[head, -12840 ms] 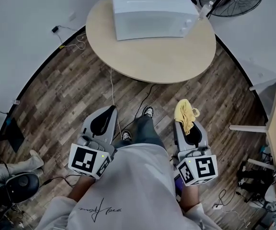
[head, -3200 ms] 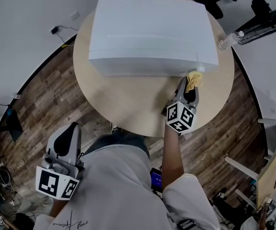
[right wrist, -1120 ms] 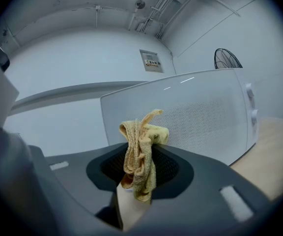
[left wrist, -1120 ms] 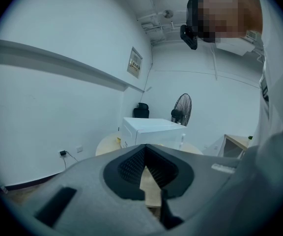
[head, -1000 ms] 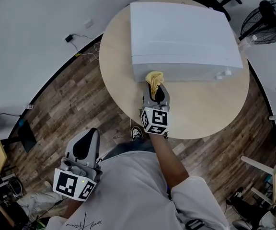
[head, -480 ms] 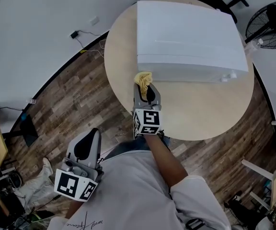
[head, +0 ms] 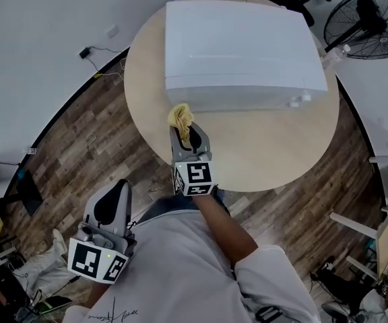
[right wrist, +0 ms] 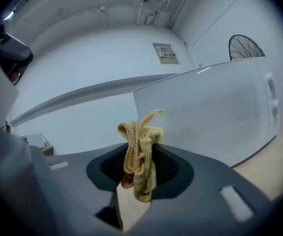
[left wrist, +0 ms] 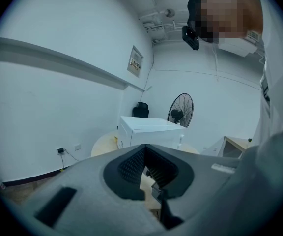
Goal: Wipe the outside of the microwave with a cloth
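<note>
Looking down from the head view, we see the right claw (head: 184, 130) clamped on a bunched yellow terry cloth (right wrist: 139, 156). The cloth's long axis runs along the jaws, and its free end pokes out past the tips toward the white box-shaped microwave (head: 241, 39).

The microwave sits just beyond those tips on the round pale wooden surface (head: 261, 153). Its long axis lies crosswise to the claw. Its front face is turned toward the claw and stretches away to the claw's right, ending at the white knobs (head: 295, 101). The cloth is at the microwave's lower front corner on the claw's left side; we cannot tell whether it touches the casing.

The right arm reaches forward from a white shirt (head: 180, 261), forearm bare and nearly straight. That claw's black-and-white marker cube (head: 192, 177) sits over the near edge of the surface.

The left claw (left wrist: 146, 171) hangs low beside the hip over the dark wooden plank floor (head: 79, 147), pointing forward, well short of the surface. Its jaws stand slightly apart with nothing between them.

The script printed on the shirt is not legible to us. A small framed notice (right wrist: 164, 53) hangs on the wall beyond the right claw, its print too small to read.
</note>
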